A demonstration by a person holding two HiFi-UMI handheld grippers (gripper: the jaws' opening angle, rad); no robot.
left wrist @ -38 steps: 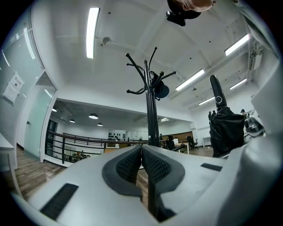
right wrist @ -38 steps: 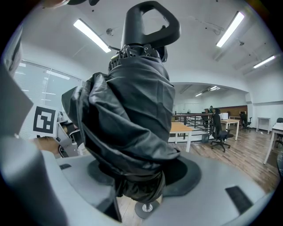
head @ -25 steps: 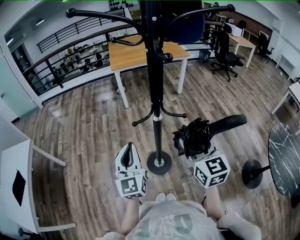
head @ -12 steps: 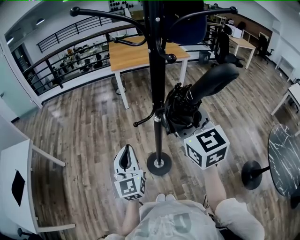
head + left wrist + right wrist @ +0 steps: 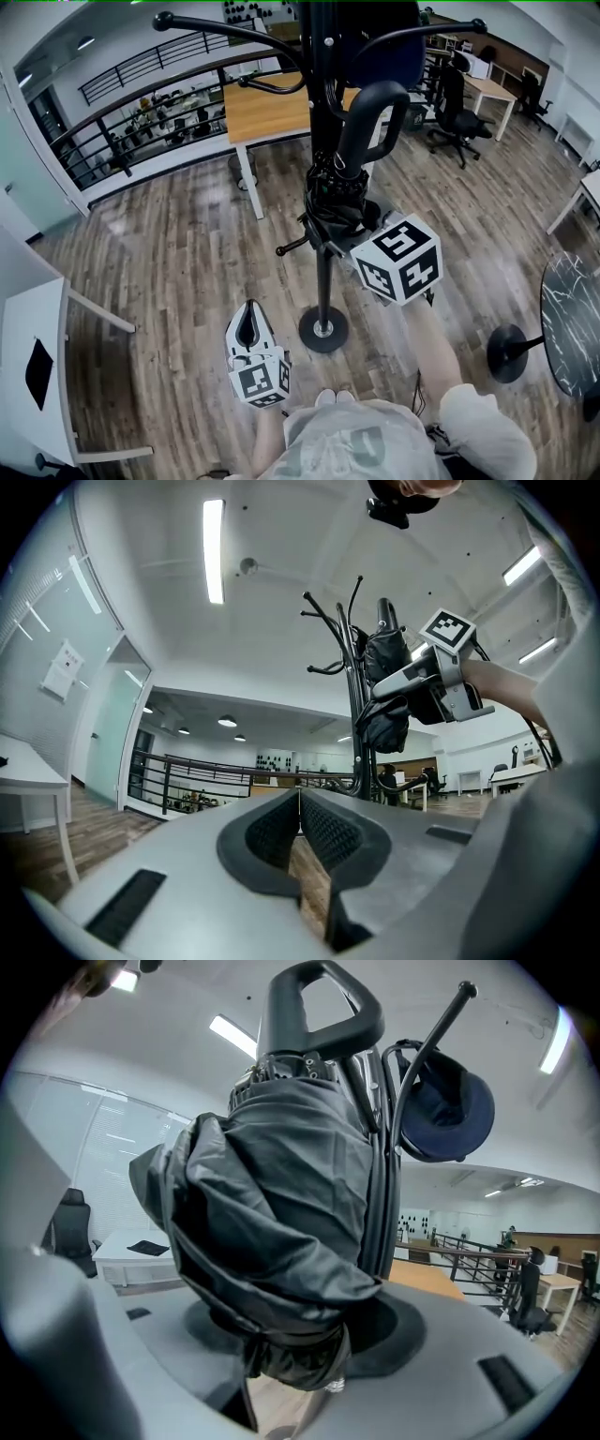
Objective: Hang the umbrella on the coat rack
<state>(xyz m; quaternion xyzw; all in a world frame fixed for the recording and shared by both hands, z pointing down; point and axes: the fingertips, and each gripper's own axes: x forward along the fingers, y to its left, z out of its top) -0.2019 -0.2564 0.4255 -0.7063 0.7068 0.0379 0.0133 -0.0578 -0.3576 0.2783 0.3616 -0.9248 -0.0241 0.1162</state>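
Note:
A folded black umbrella (image 5: 342,192) with a curved black handle (image 5: 370,112) stands nearly upright, close against the pole of the black coat rack (image 5: 324,281). My right gripper (image 5: 342,225) is shut on the umbrella's bunched fabric (image 5: 272,1213), and the handle loop (image 5: 319,997) rises above it beside a rack arm (image 5: 431,1044). From the left gripper view the umbrella (image 5: 386,691) hangs level with the rack's middle. My left gripper (image 5: 248,323) hangs low, left of the rack's base (image 5: 323,330). Its jaws are shut and empty (image 5: 300,822).
A navy hat (image 5: 450,1110) hangs on an upper hook. Short lower hooks (image 5: 291,248) stick out of the pole. Behind the rack are a wooden table (image 5: 262,108), an office chair (image 5: 455,112) and a railing (image 5: 122,131). A dark round table (image 5: 572,319) stands right, a white desk (image 5: 33,375) left.
My right gripper has carried the umbrella up and in toward the rack's pole, and the handle has swung from pointing right to upright. The left gripper has sunk slightly.

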